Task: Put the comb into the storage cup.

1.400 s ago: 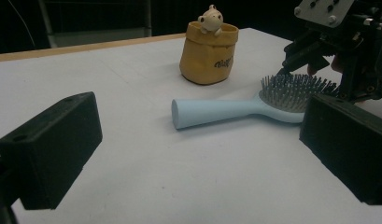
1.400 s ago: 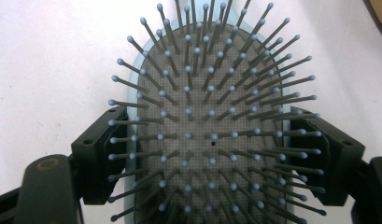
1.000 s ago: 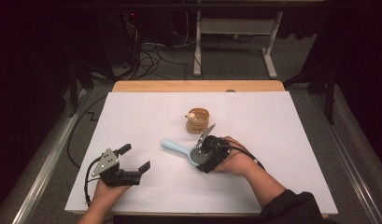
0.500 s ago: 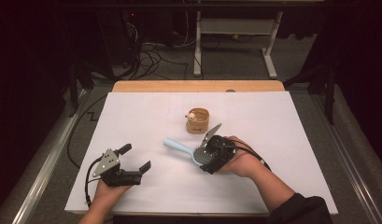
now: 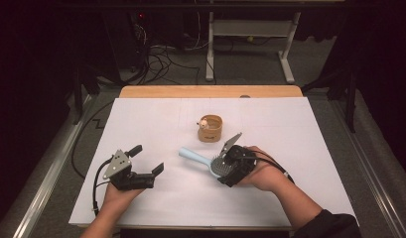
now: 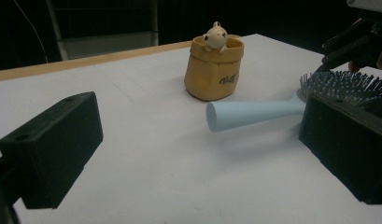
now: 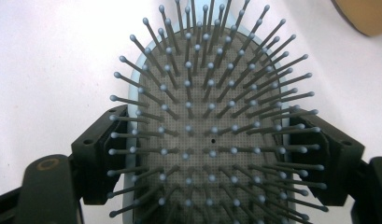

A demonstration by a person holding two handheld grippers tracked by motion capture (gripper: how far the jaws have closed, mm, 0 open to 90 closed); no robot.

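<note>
My left gripper [image 5: 149, 163] hovers spread over the near left of the white surface [image 5: 300, 129]. My right gripper [image 5: 221, 171] pinches the pale blue hairbrush [image 5: 200, 158] by its bristled head, handle pointing left. Beyond stands 1 tan bear pot [image 5: 210, 128].

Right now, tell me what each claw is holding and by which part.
The right claw is shut on the light blue hairbrush, gripping the sides of its bristled head. The left claw stands open and holds nothing.
</note>
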